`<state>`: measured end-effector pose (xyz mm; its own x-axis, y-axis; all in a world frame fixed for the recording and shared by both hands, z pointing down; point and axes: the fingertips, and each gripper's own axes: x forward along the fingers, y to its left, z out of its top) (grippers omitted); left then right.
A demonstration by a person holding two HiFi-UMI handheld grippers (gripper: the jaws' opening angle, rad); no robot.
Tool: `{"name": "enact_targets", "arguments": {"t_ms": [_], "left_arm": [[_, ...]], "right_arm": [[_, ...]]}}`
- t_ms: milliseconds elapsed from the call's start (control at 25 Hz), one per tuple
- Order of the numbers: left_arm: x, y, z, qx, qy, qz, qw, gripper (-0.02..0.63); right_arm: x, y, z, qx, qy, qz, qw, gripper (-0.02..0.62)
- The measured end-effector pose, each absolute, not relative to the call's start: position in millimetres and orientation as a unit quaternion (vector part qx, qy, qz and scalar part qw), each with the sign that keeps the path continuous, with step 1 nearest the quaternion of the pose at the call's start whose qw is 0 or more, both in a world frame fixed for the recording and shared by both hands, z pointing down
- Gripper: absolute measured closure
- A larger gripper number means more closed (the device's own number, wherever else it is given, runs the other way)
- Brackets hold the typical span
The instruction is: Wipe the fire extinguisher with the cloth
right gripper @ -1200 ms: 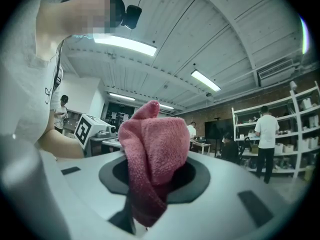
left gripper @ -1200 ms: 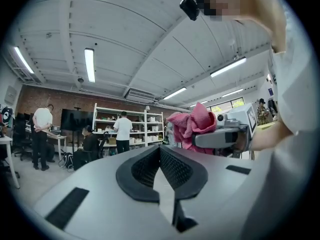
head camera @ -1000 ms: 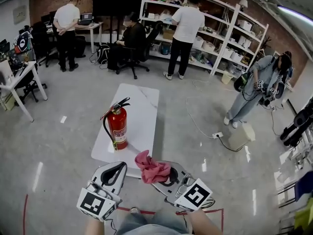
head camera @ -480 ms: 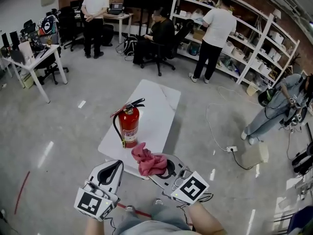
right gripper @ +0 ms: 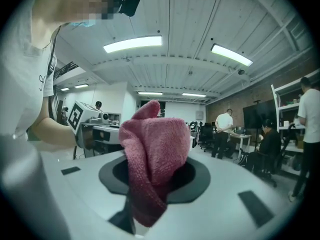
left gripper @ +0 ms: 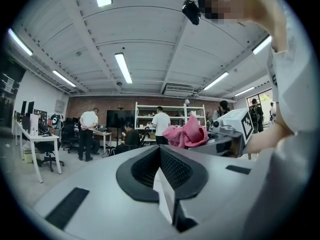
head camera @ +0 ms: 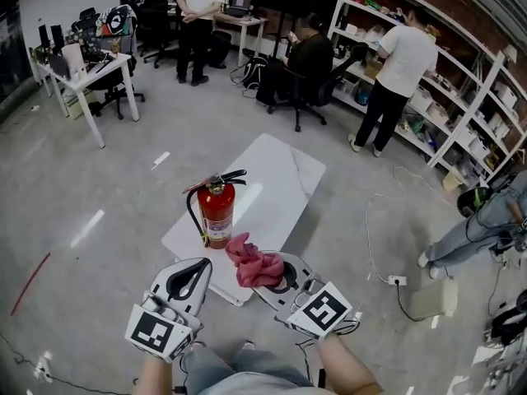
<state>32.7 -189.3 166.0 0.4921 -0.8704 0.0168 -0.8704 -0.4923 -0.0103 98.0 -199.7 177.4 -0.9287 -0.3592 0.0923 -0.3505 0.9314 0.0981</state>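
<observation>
Head view: wiping seems not yet begun. The right tool (head camera: 276, 276) holds the pink cloth (head camera: 255, 263) near the red fire extinguisher (head camera: 217, 214), upright on the white counter (head camera: 276, 175); next, I judge, the cloth must meet its cylinder. Left gripper view: the left tool (left gripper: 161, 170) is closed and empty. Right gripper view: jaws clamp the cloth. Shelving (head camera: 461, 81) and grey floor (head camera: 99, 188) surround.
</observation>
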Motion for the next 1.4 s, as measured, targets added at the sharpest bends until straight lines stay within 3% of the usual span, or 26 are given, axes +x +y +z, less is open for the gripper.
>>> {"name": "enact_targets", "arguments": {"t_ms": [320,800,1400], "left_arm": [[38.1,-219.3,171.5,-0.860,0.509,-0.024,-0.009,0.601],[-22.6,-292.6,197.4,-0.884,0.465,-0.038,-0.023,0.601],[-51.5,-326.1,298.0,-0.903,0.429,-0.030,0.010,0.601]], "right_arm": [[94.1,-240.8,197.1,0.159,-0.984,-0.034,0.073,0.454],[27.0,-320.7,248.9,0.202,-0.969,-0.048,0.132,0.454],[-3.6,-365.7,372.0,0.235,-0.956,-0.088,0.152,0.454]]}}
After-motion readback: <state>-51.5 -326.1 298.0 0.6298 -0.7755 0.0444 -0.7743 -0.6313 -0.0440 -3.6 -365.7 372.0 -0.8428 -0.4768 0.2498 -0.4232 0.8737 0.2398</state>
